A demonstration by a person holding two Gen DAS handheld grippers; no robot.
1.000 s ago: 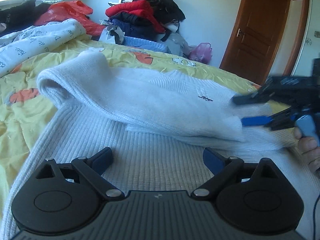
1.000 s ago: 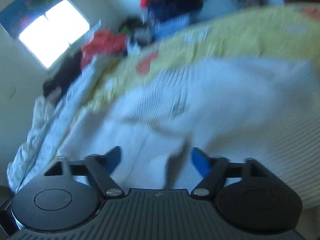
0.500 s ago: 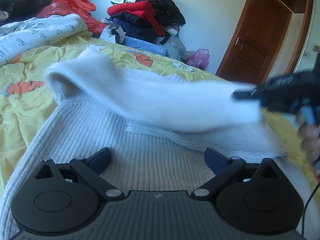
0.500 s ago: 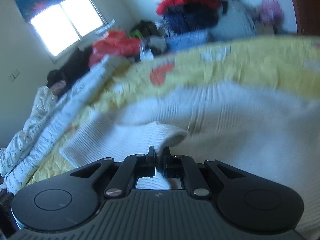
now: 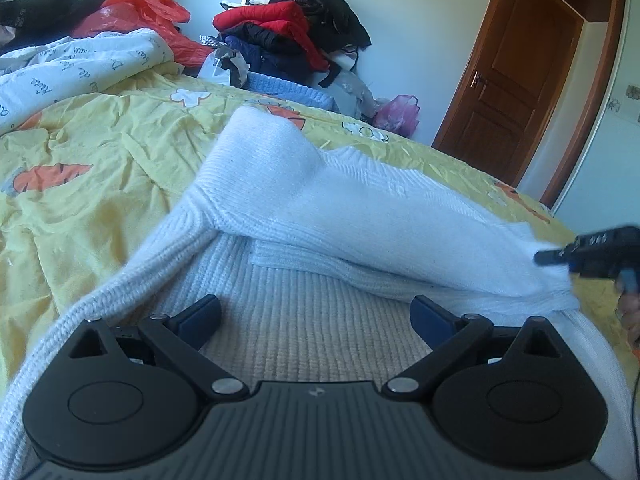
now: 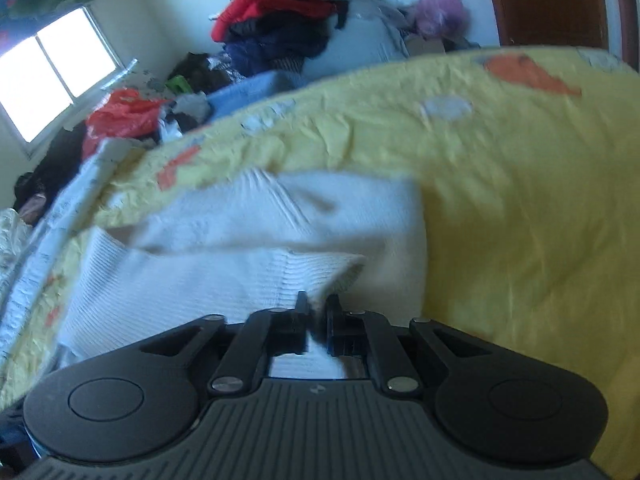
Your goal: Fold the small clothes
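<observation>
Though quilt (image 5: 80,68) lettering unreadable, sweater (image 5: 360,216) unbranded.

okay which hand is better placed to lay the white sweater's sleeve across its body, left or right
Right. The right tool is pinching the sleeve cuff, though its jaws are easing open, with the sleeve lifted over the white sweater. The left tool hovers open over the body, holding nothing.

A second ago the right claw (image 6: 317,307) stood wide open over the sweater (image 5: 304,320); it then snapped shut on the cuff (image 6: 320,270) of the sleeve (image 5: 360,216), and its jaws are now opening a little with the knit between them, pads on it. The sleeve, first lying across the sweater's body, has been lifted and drawn towards the right (seen from the left wrist), stretched taut and raised.
</observation>
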